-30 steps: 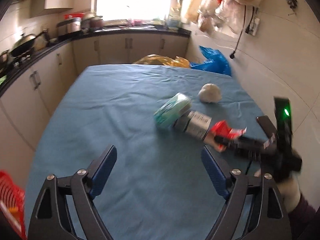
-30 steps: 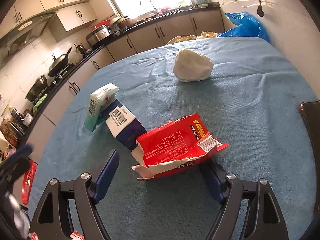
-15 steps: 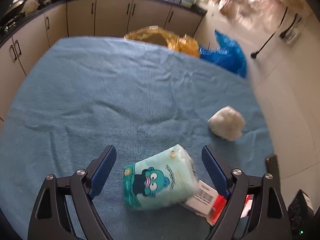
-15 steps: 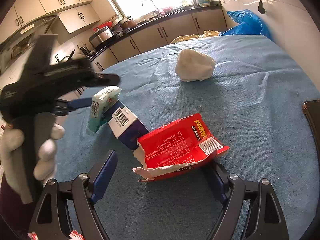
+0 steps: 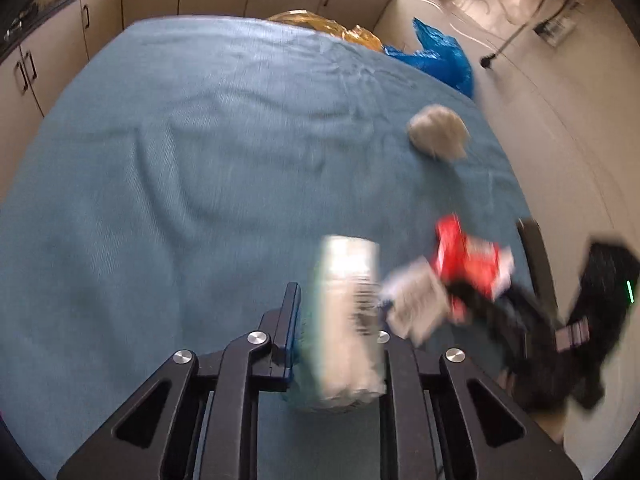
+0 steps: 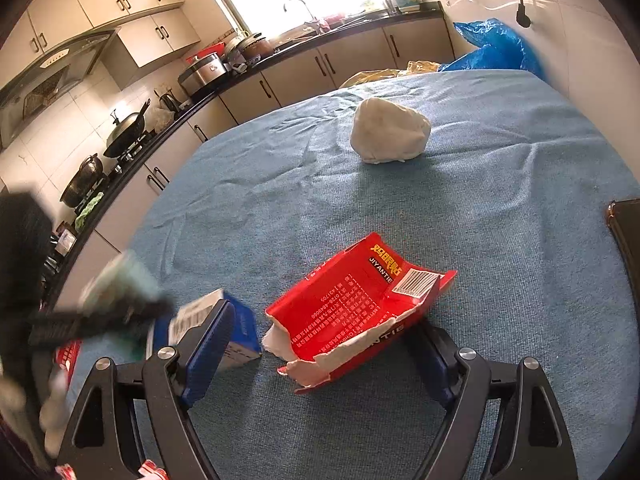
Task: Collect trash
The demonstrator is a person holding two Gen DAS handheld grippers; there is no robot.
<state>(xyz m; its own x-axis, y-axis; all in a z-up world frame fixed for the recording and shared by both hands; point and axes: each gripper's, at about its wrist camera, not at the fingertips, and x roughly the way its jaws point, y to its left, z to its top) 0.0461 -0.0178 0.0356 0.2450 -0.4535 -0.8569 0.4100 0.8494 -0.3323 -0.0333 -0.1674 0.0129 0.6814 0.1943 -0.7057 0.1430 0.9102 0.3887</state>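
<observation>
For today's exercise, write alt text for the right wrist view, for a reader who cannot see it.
The open right gripper straddles a torn red carton lying on a blue tablecloth. To its left sits a blue and white box, with the blurred left gripper beside it; a white crumpled wad lies farther back.

carton (image 6: 360, 312) before wad (image 6: 390, 134), on tablecloth (image 6: 500, 208)

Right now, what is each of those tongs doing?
Left tongs: closed on the tissue pack.
Right tongs: open around the torn red box, not gripping it.
</observation>
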